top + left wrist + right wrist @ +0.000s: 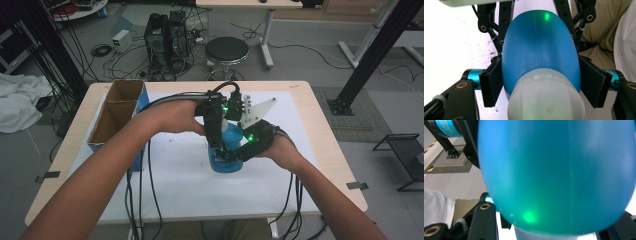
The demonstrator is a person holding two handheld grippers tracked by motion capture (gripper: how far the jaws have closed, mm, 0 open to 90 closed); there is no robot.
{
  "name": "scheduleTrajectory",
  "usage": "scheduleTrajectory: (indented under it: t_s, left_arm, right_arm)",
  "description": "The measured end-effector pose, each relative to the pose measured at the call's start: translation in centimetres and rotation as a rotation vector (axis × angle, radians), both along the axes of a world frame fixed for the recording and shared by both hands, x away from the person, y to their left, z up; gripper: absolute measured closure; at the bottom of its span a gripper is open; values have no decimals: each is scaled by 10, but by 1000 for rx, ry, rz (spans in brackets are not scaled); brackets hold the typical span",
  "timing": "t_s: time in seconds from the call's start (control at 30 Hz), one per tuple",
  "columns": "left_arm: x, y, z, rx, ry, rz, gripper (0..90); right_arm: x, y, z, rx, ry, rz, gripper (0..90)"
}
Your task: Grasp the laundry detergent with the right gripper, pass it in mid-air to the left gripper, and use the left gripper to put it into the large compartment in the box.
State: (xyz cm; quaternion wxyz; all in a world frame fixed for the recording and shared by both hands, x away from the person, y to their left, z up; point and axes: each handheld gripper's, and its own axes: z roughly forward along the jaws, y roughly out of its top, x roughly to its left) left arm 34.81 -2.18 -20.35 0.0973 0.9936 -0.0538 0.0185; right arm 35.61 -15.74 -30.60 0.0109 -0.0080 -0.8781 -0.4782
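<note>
Both grippers meet at a blue bottle [226,150] standing near the middle of the white sheet [190,180] on the table [320,125].

Left gripper [218,147]: comes down from above. In the left gripper view its jaws sit either side of the bottle [539,47], pads [491,82] against the blue body just below the white cap [546,97]. Partly closed, gripping the bottle.

Right gripper [239,154]: comes in from the person's right, low against the bottle's side. In the right gripper view the blue body [556,175] lies close against the camera and hides the jaw tips. Closed as far as it goes, on the bottle.

A cardboard box [116,112] stands at the table's left edge, well apart.
</note>
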Motion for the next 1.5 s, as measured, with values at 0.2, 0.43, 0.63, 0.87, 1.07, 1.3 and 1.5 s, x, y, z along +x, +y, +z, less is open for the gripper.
scheduleTrajectory:
  t_s: [0.2,0.43,0.63,0.87,1.07,1.3,1.5]
  left_arm:
    - [-1,0,-1,5,6,-3,309]
    - [-1,-1,-1,1,-11,-12,334]
    - [-1,-1,0,7,-22,-13,340]
    - [-2,-2,-1,-1,-22,-18,363]
    - [-4,-3,-1,3,-39,-26,366]
    - [-6,-3,-1,12,-56,-33,370]
    - [-7,-4,-1,18,-66,-31,373]
  right_arm:
    - [0,0,0,-1,1,1,435]
    - [0,-1,0,-4,0,0,435]
    - [0,0,0,-4,-15,-6,435]
    - [-1,-1,1,-4,-6,0,435]
    - [-5,0,1,6,25,-19,436]
    - [-5,0,1,4,14,-20,437]
    - [-4,-1,1,-6,12,6,437]
